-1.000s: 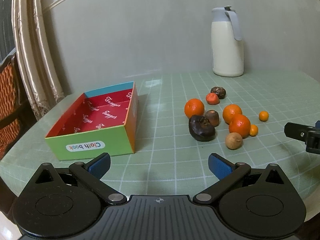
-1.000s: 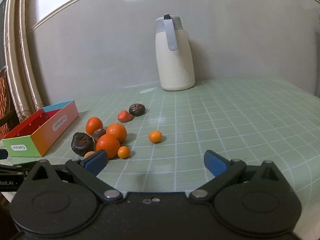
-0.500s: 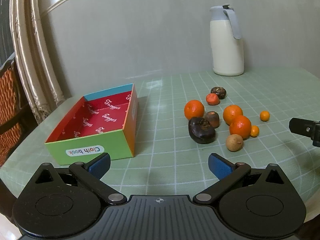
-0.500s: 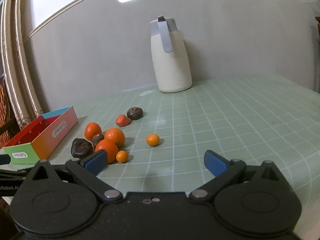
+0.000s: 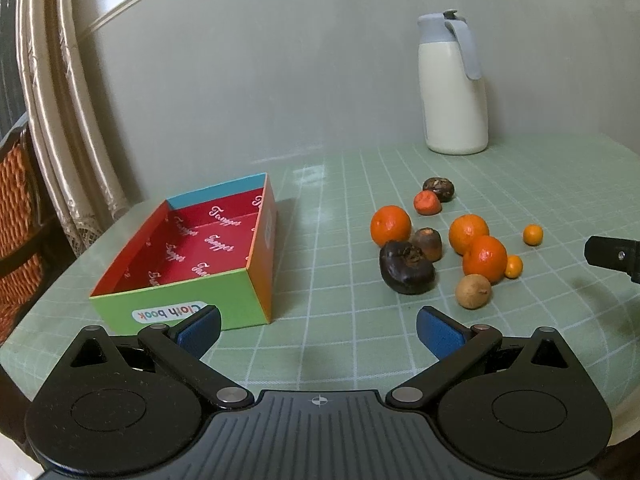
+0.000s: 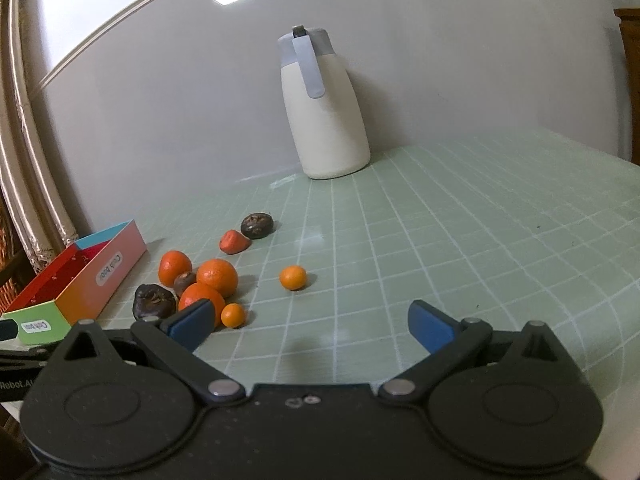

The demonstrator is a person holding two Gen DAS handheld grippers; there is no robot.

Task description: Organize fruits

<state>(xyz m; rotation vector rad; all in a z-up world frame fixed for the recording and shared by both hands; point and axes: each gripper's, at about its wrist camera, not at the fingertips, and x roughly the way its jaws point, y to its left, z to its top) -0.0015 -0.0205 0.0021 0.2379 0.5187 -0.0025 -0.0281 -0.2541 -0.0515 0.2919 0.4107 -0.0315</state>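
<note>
Pale green tabletop [image 5: 520, 168] carries a white grid; the shallow cardboard box [image 5: 192, 312] has a green front, orange side, red white-lettered lining; round tangerines [image 5: 391, 224] orange; cream jug [image 5: 452, 92], grey-blue lid.

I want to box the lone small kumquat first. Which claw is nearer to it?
Right, probably. The right claw faces the lone small kumquat, just ahead. The left claw sits near the box, the kumquat far right.
</note>
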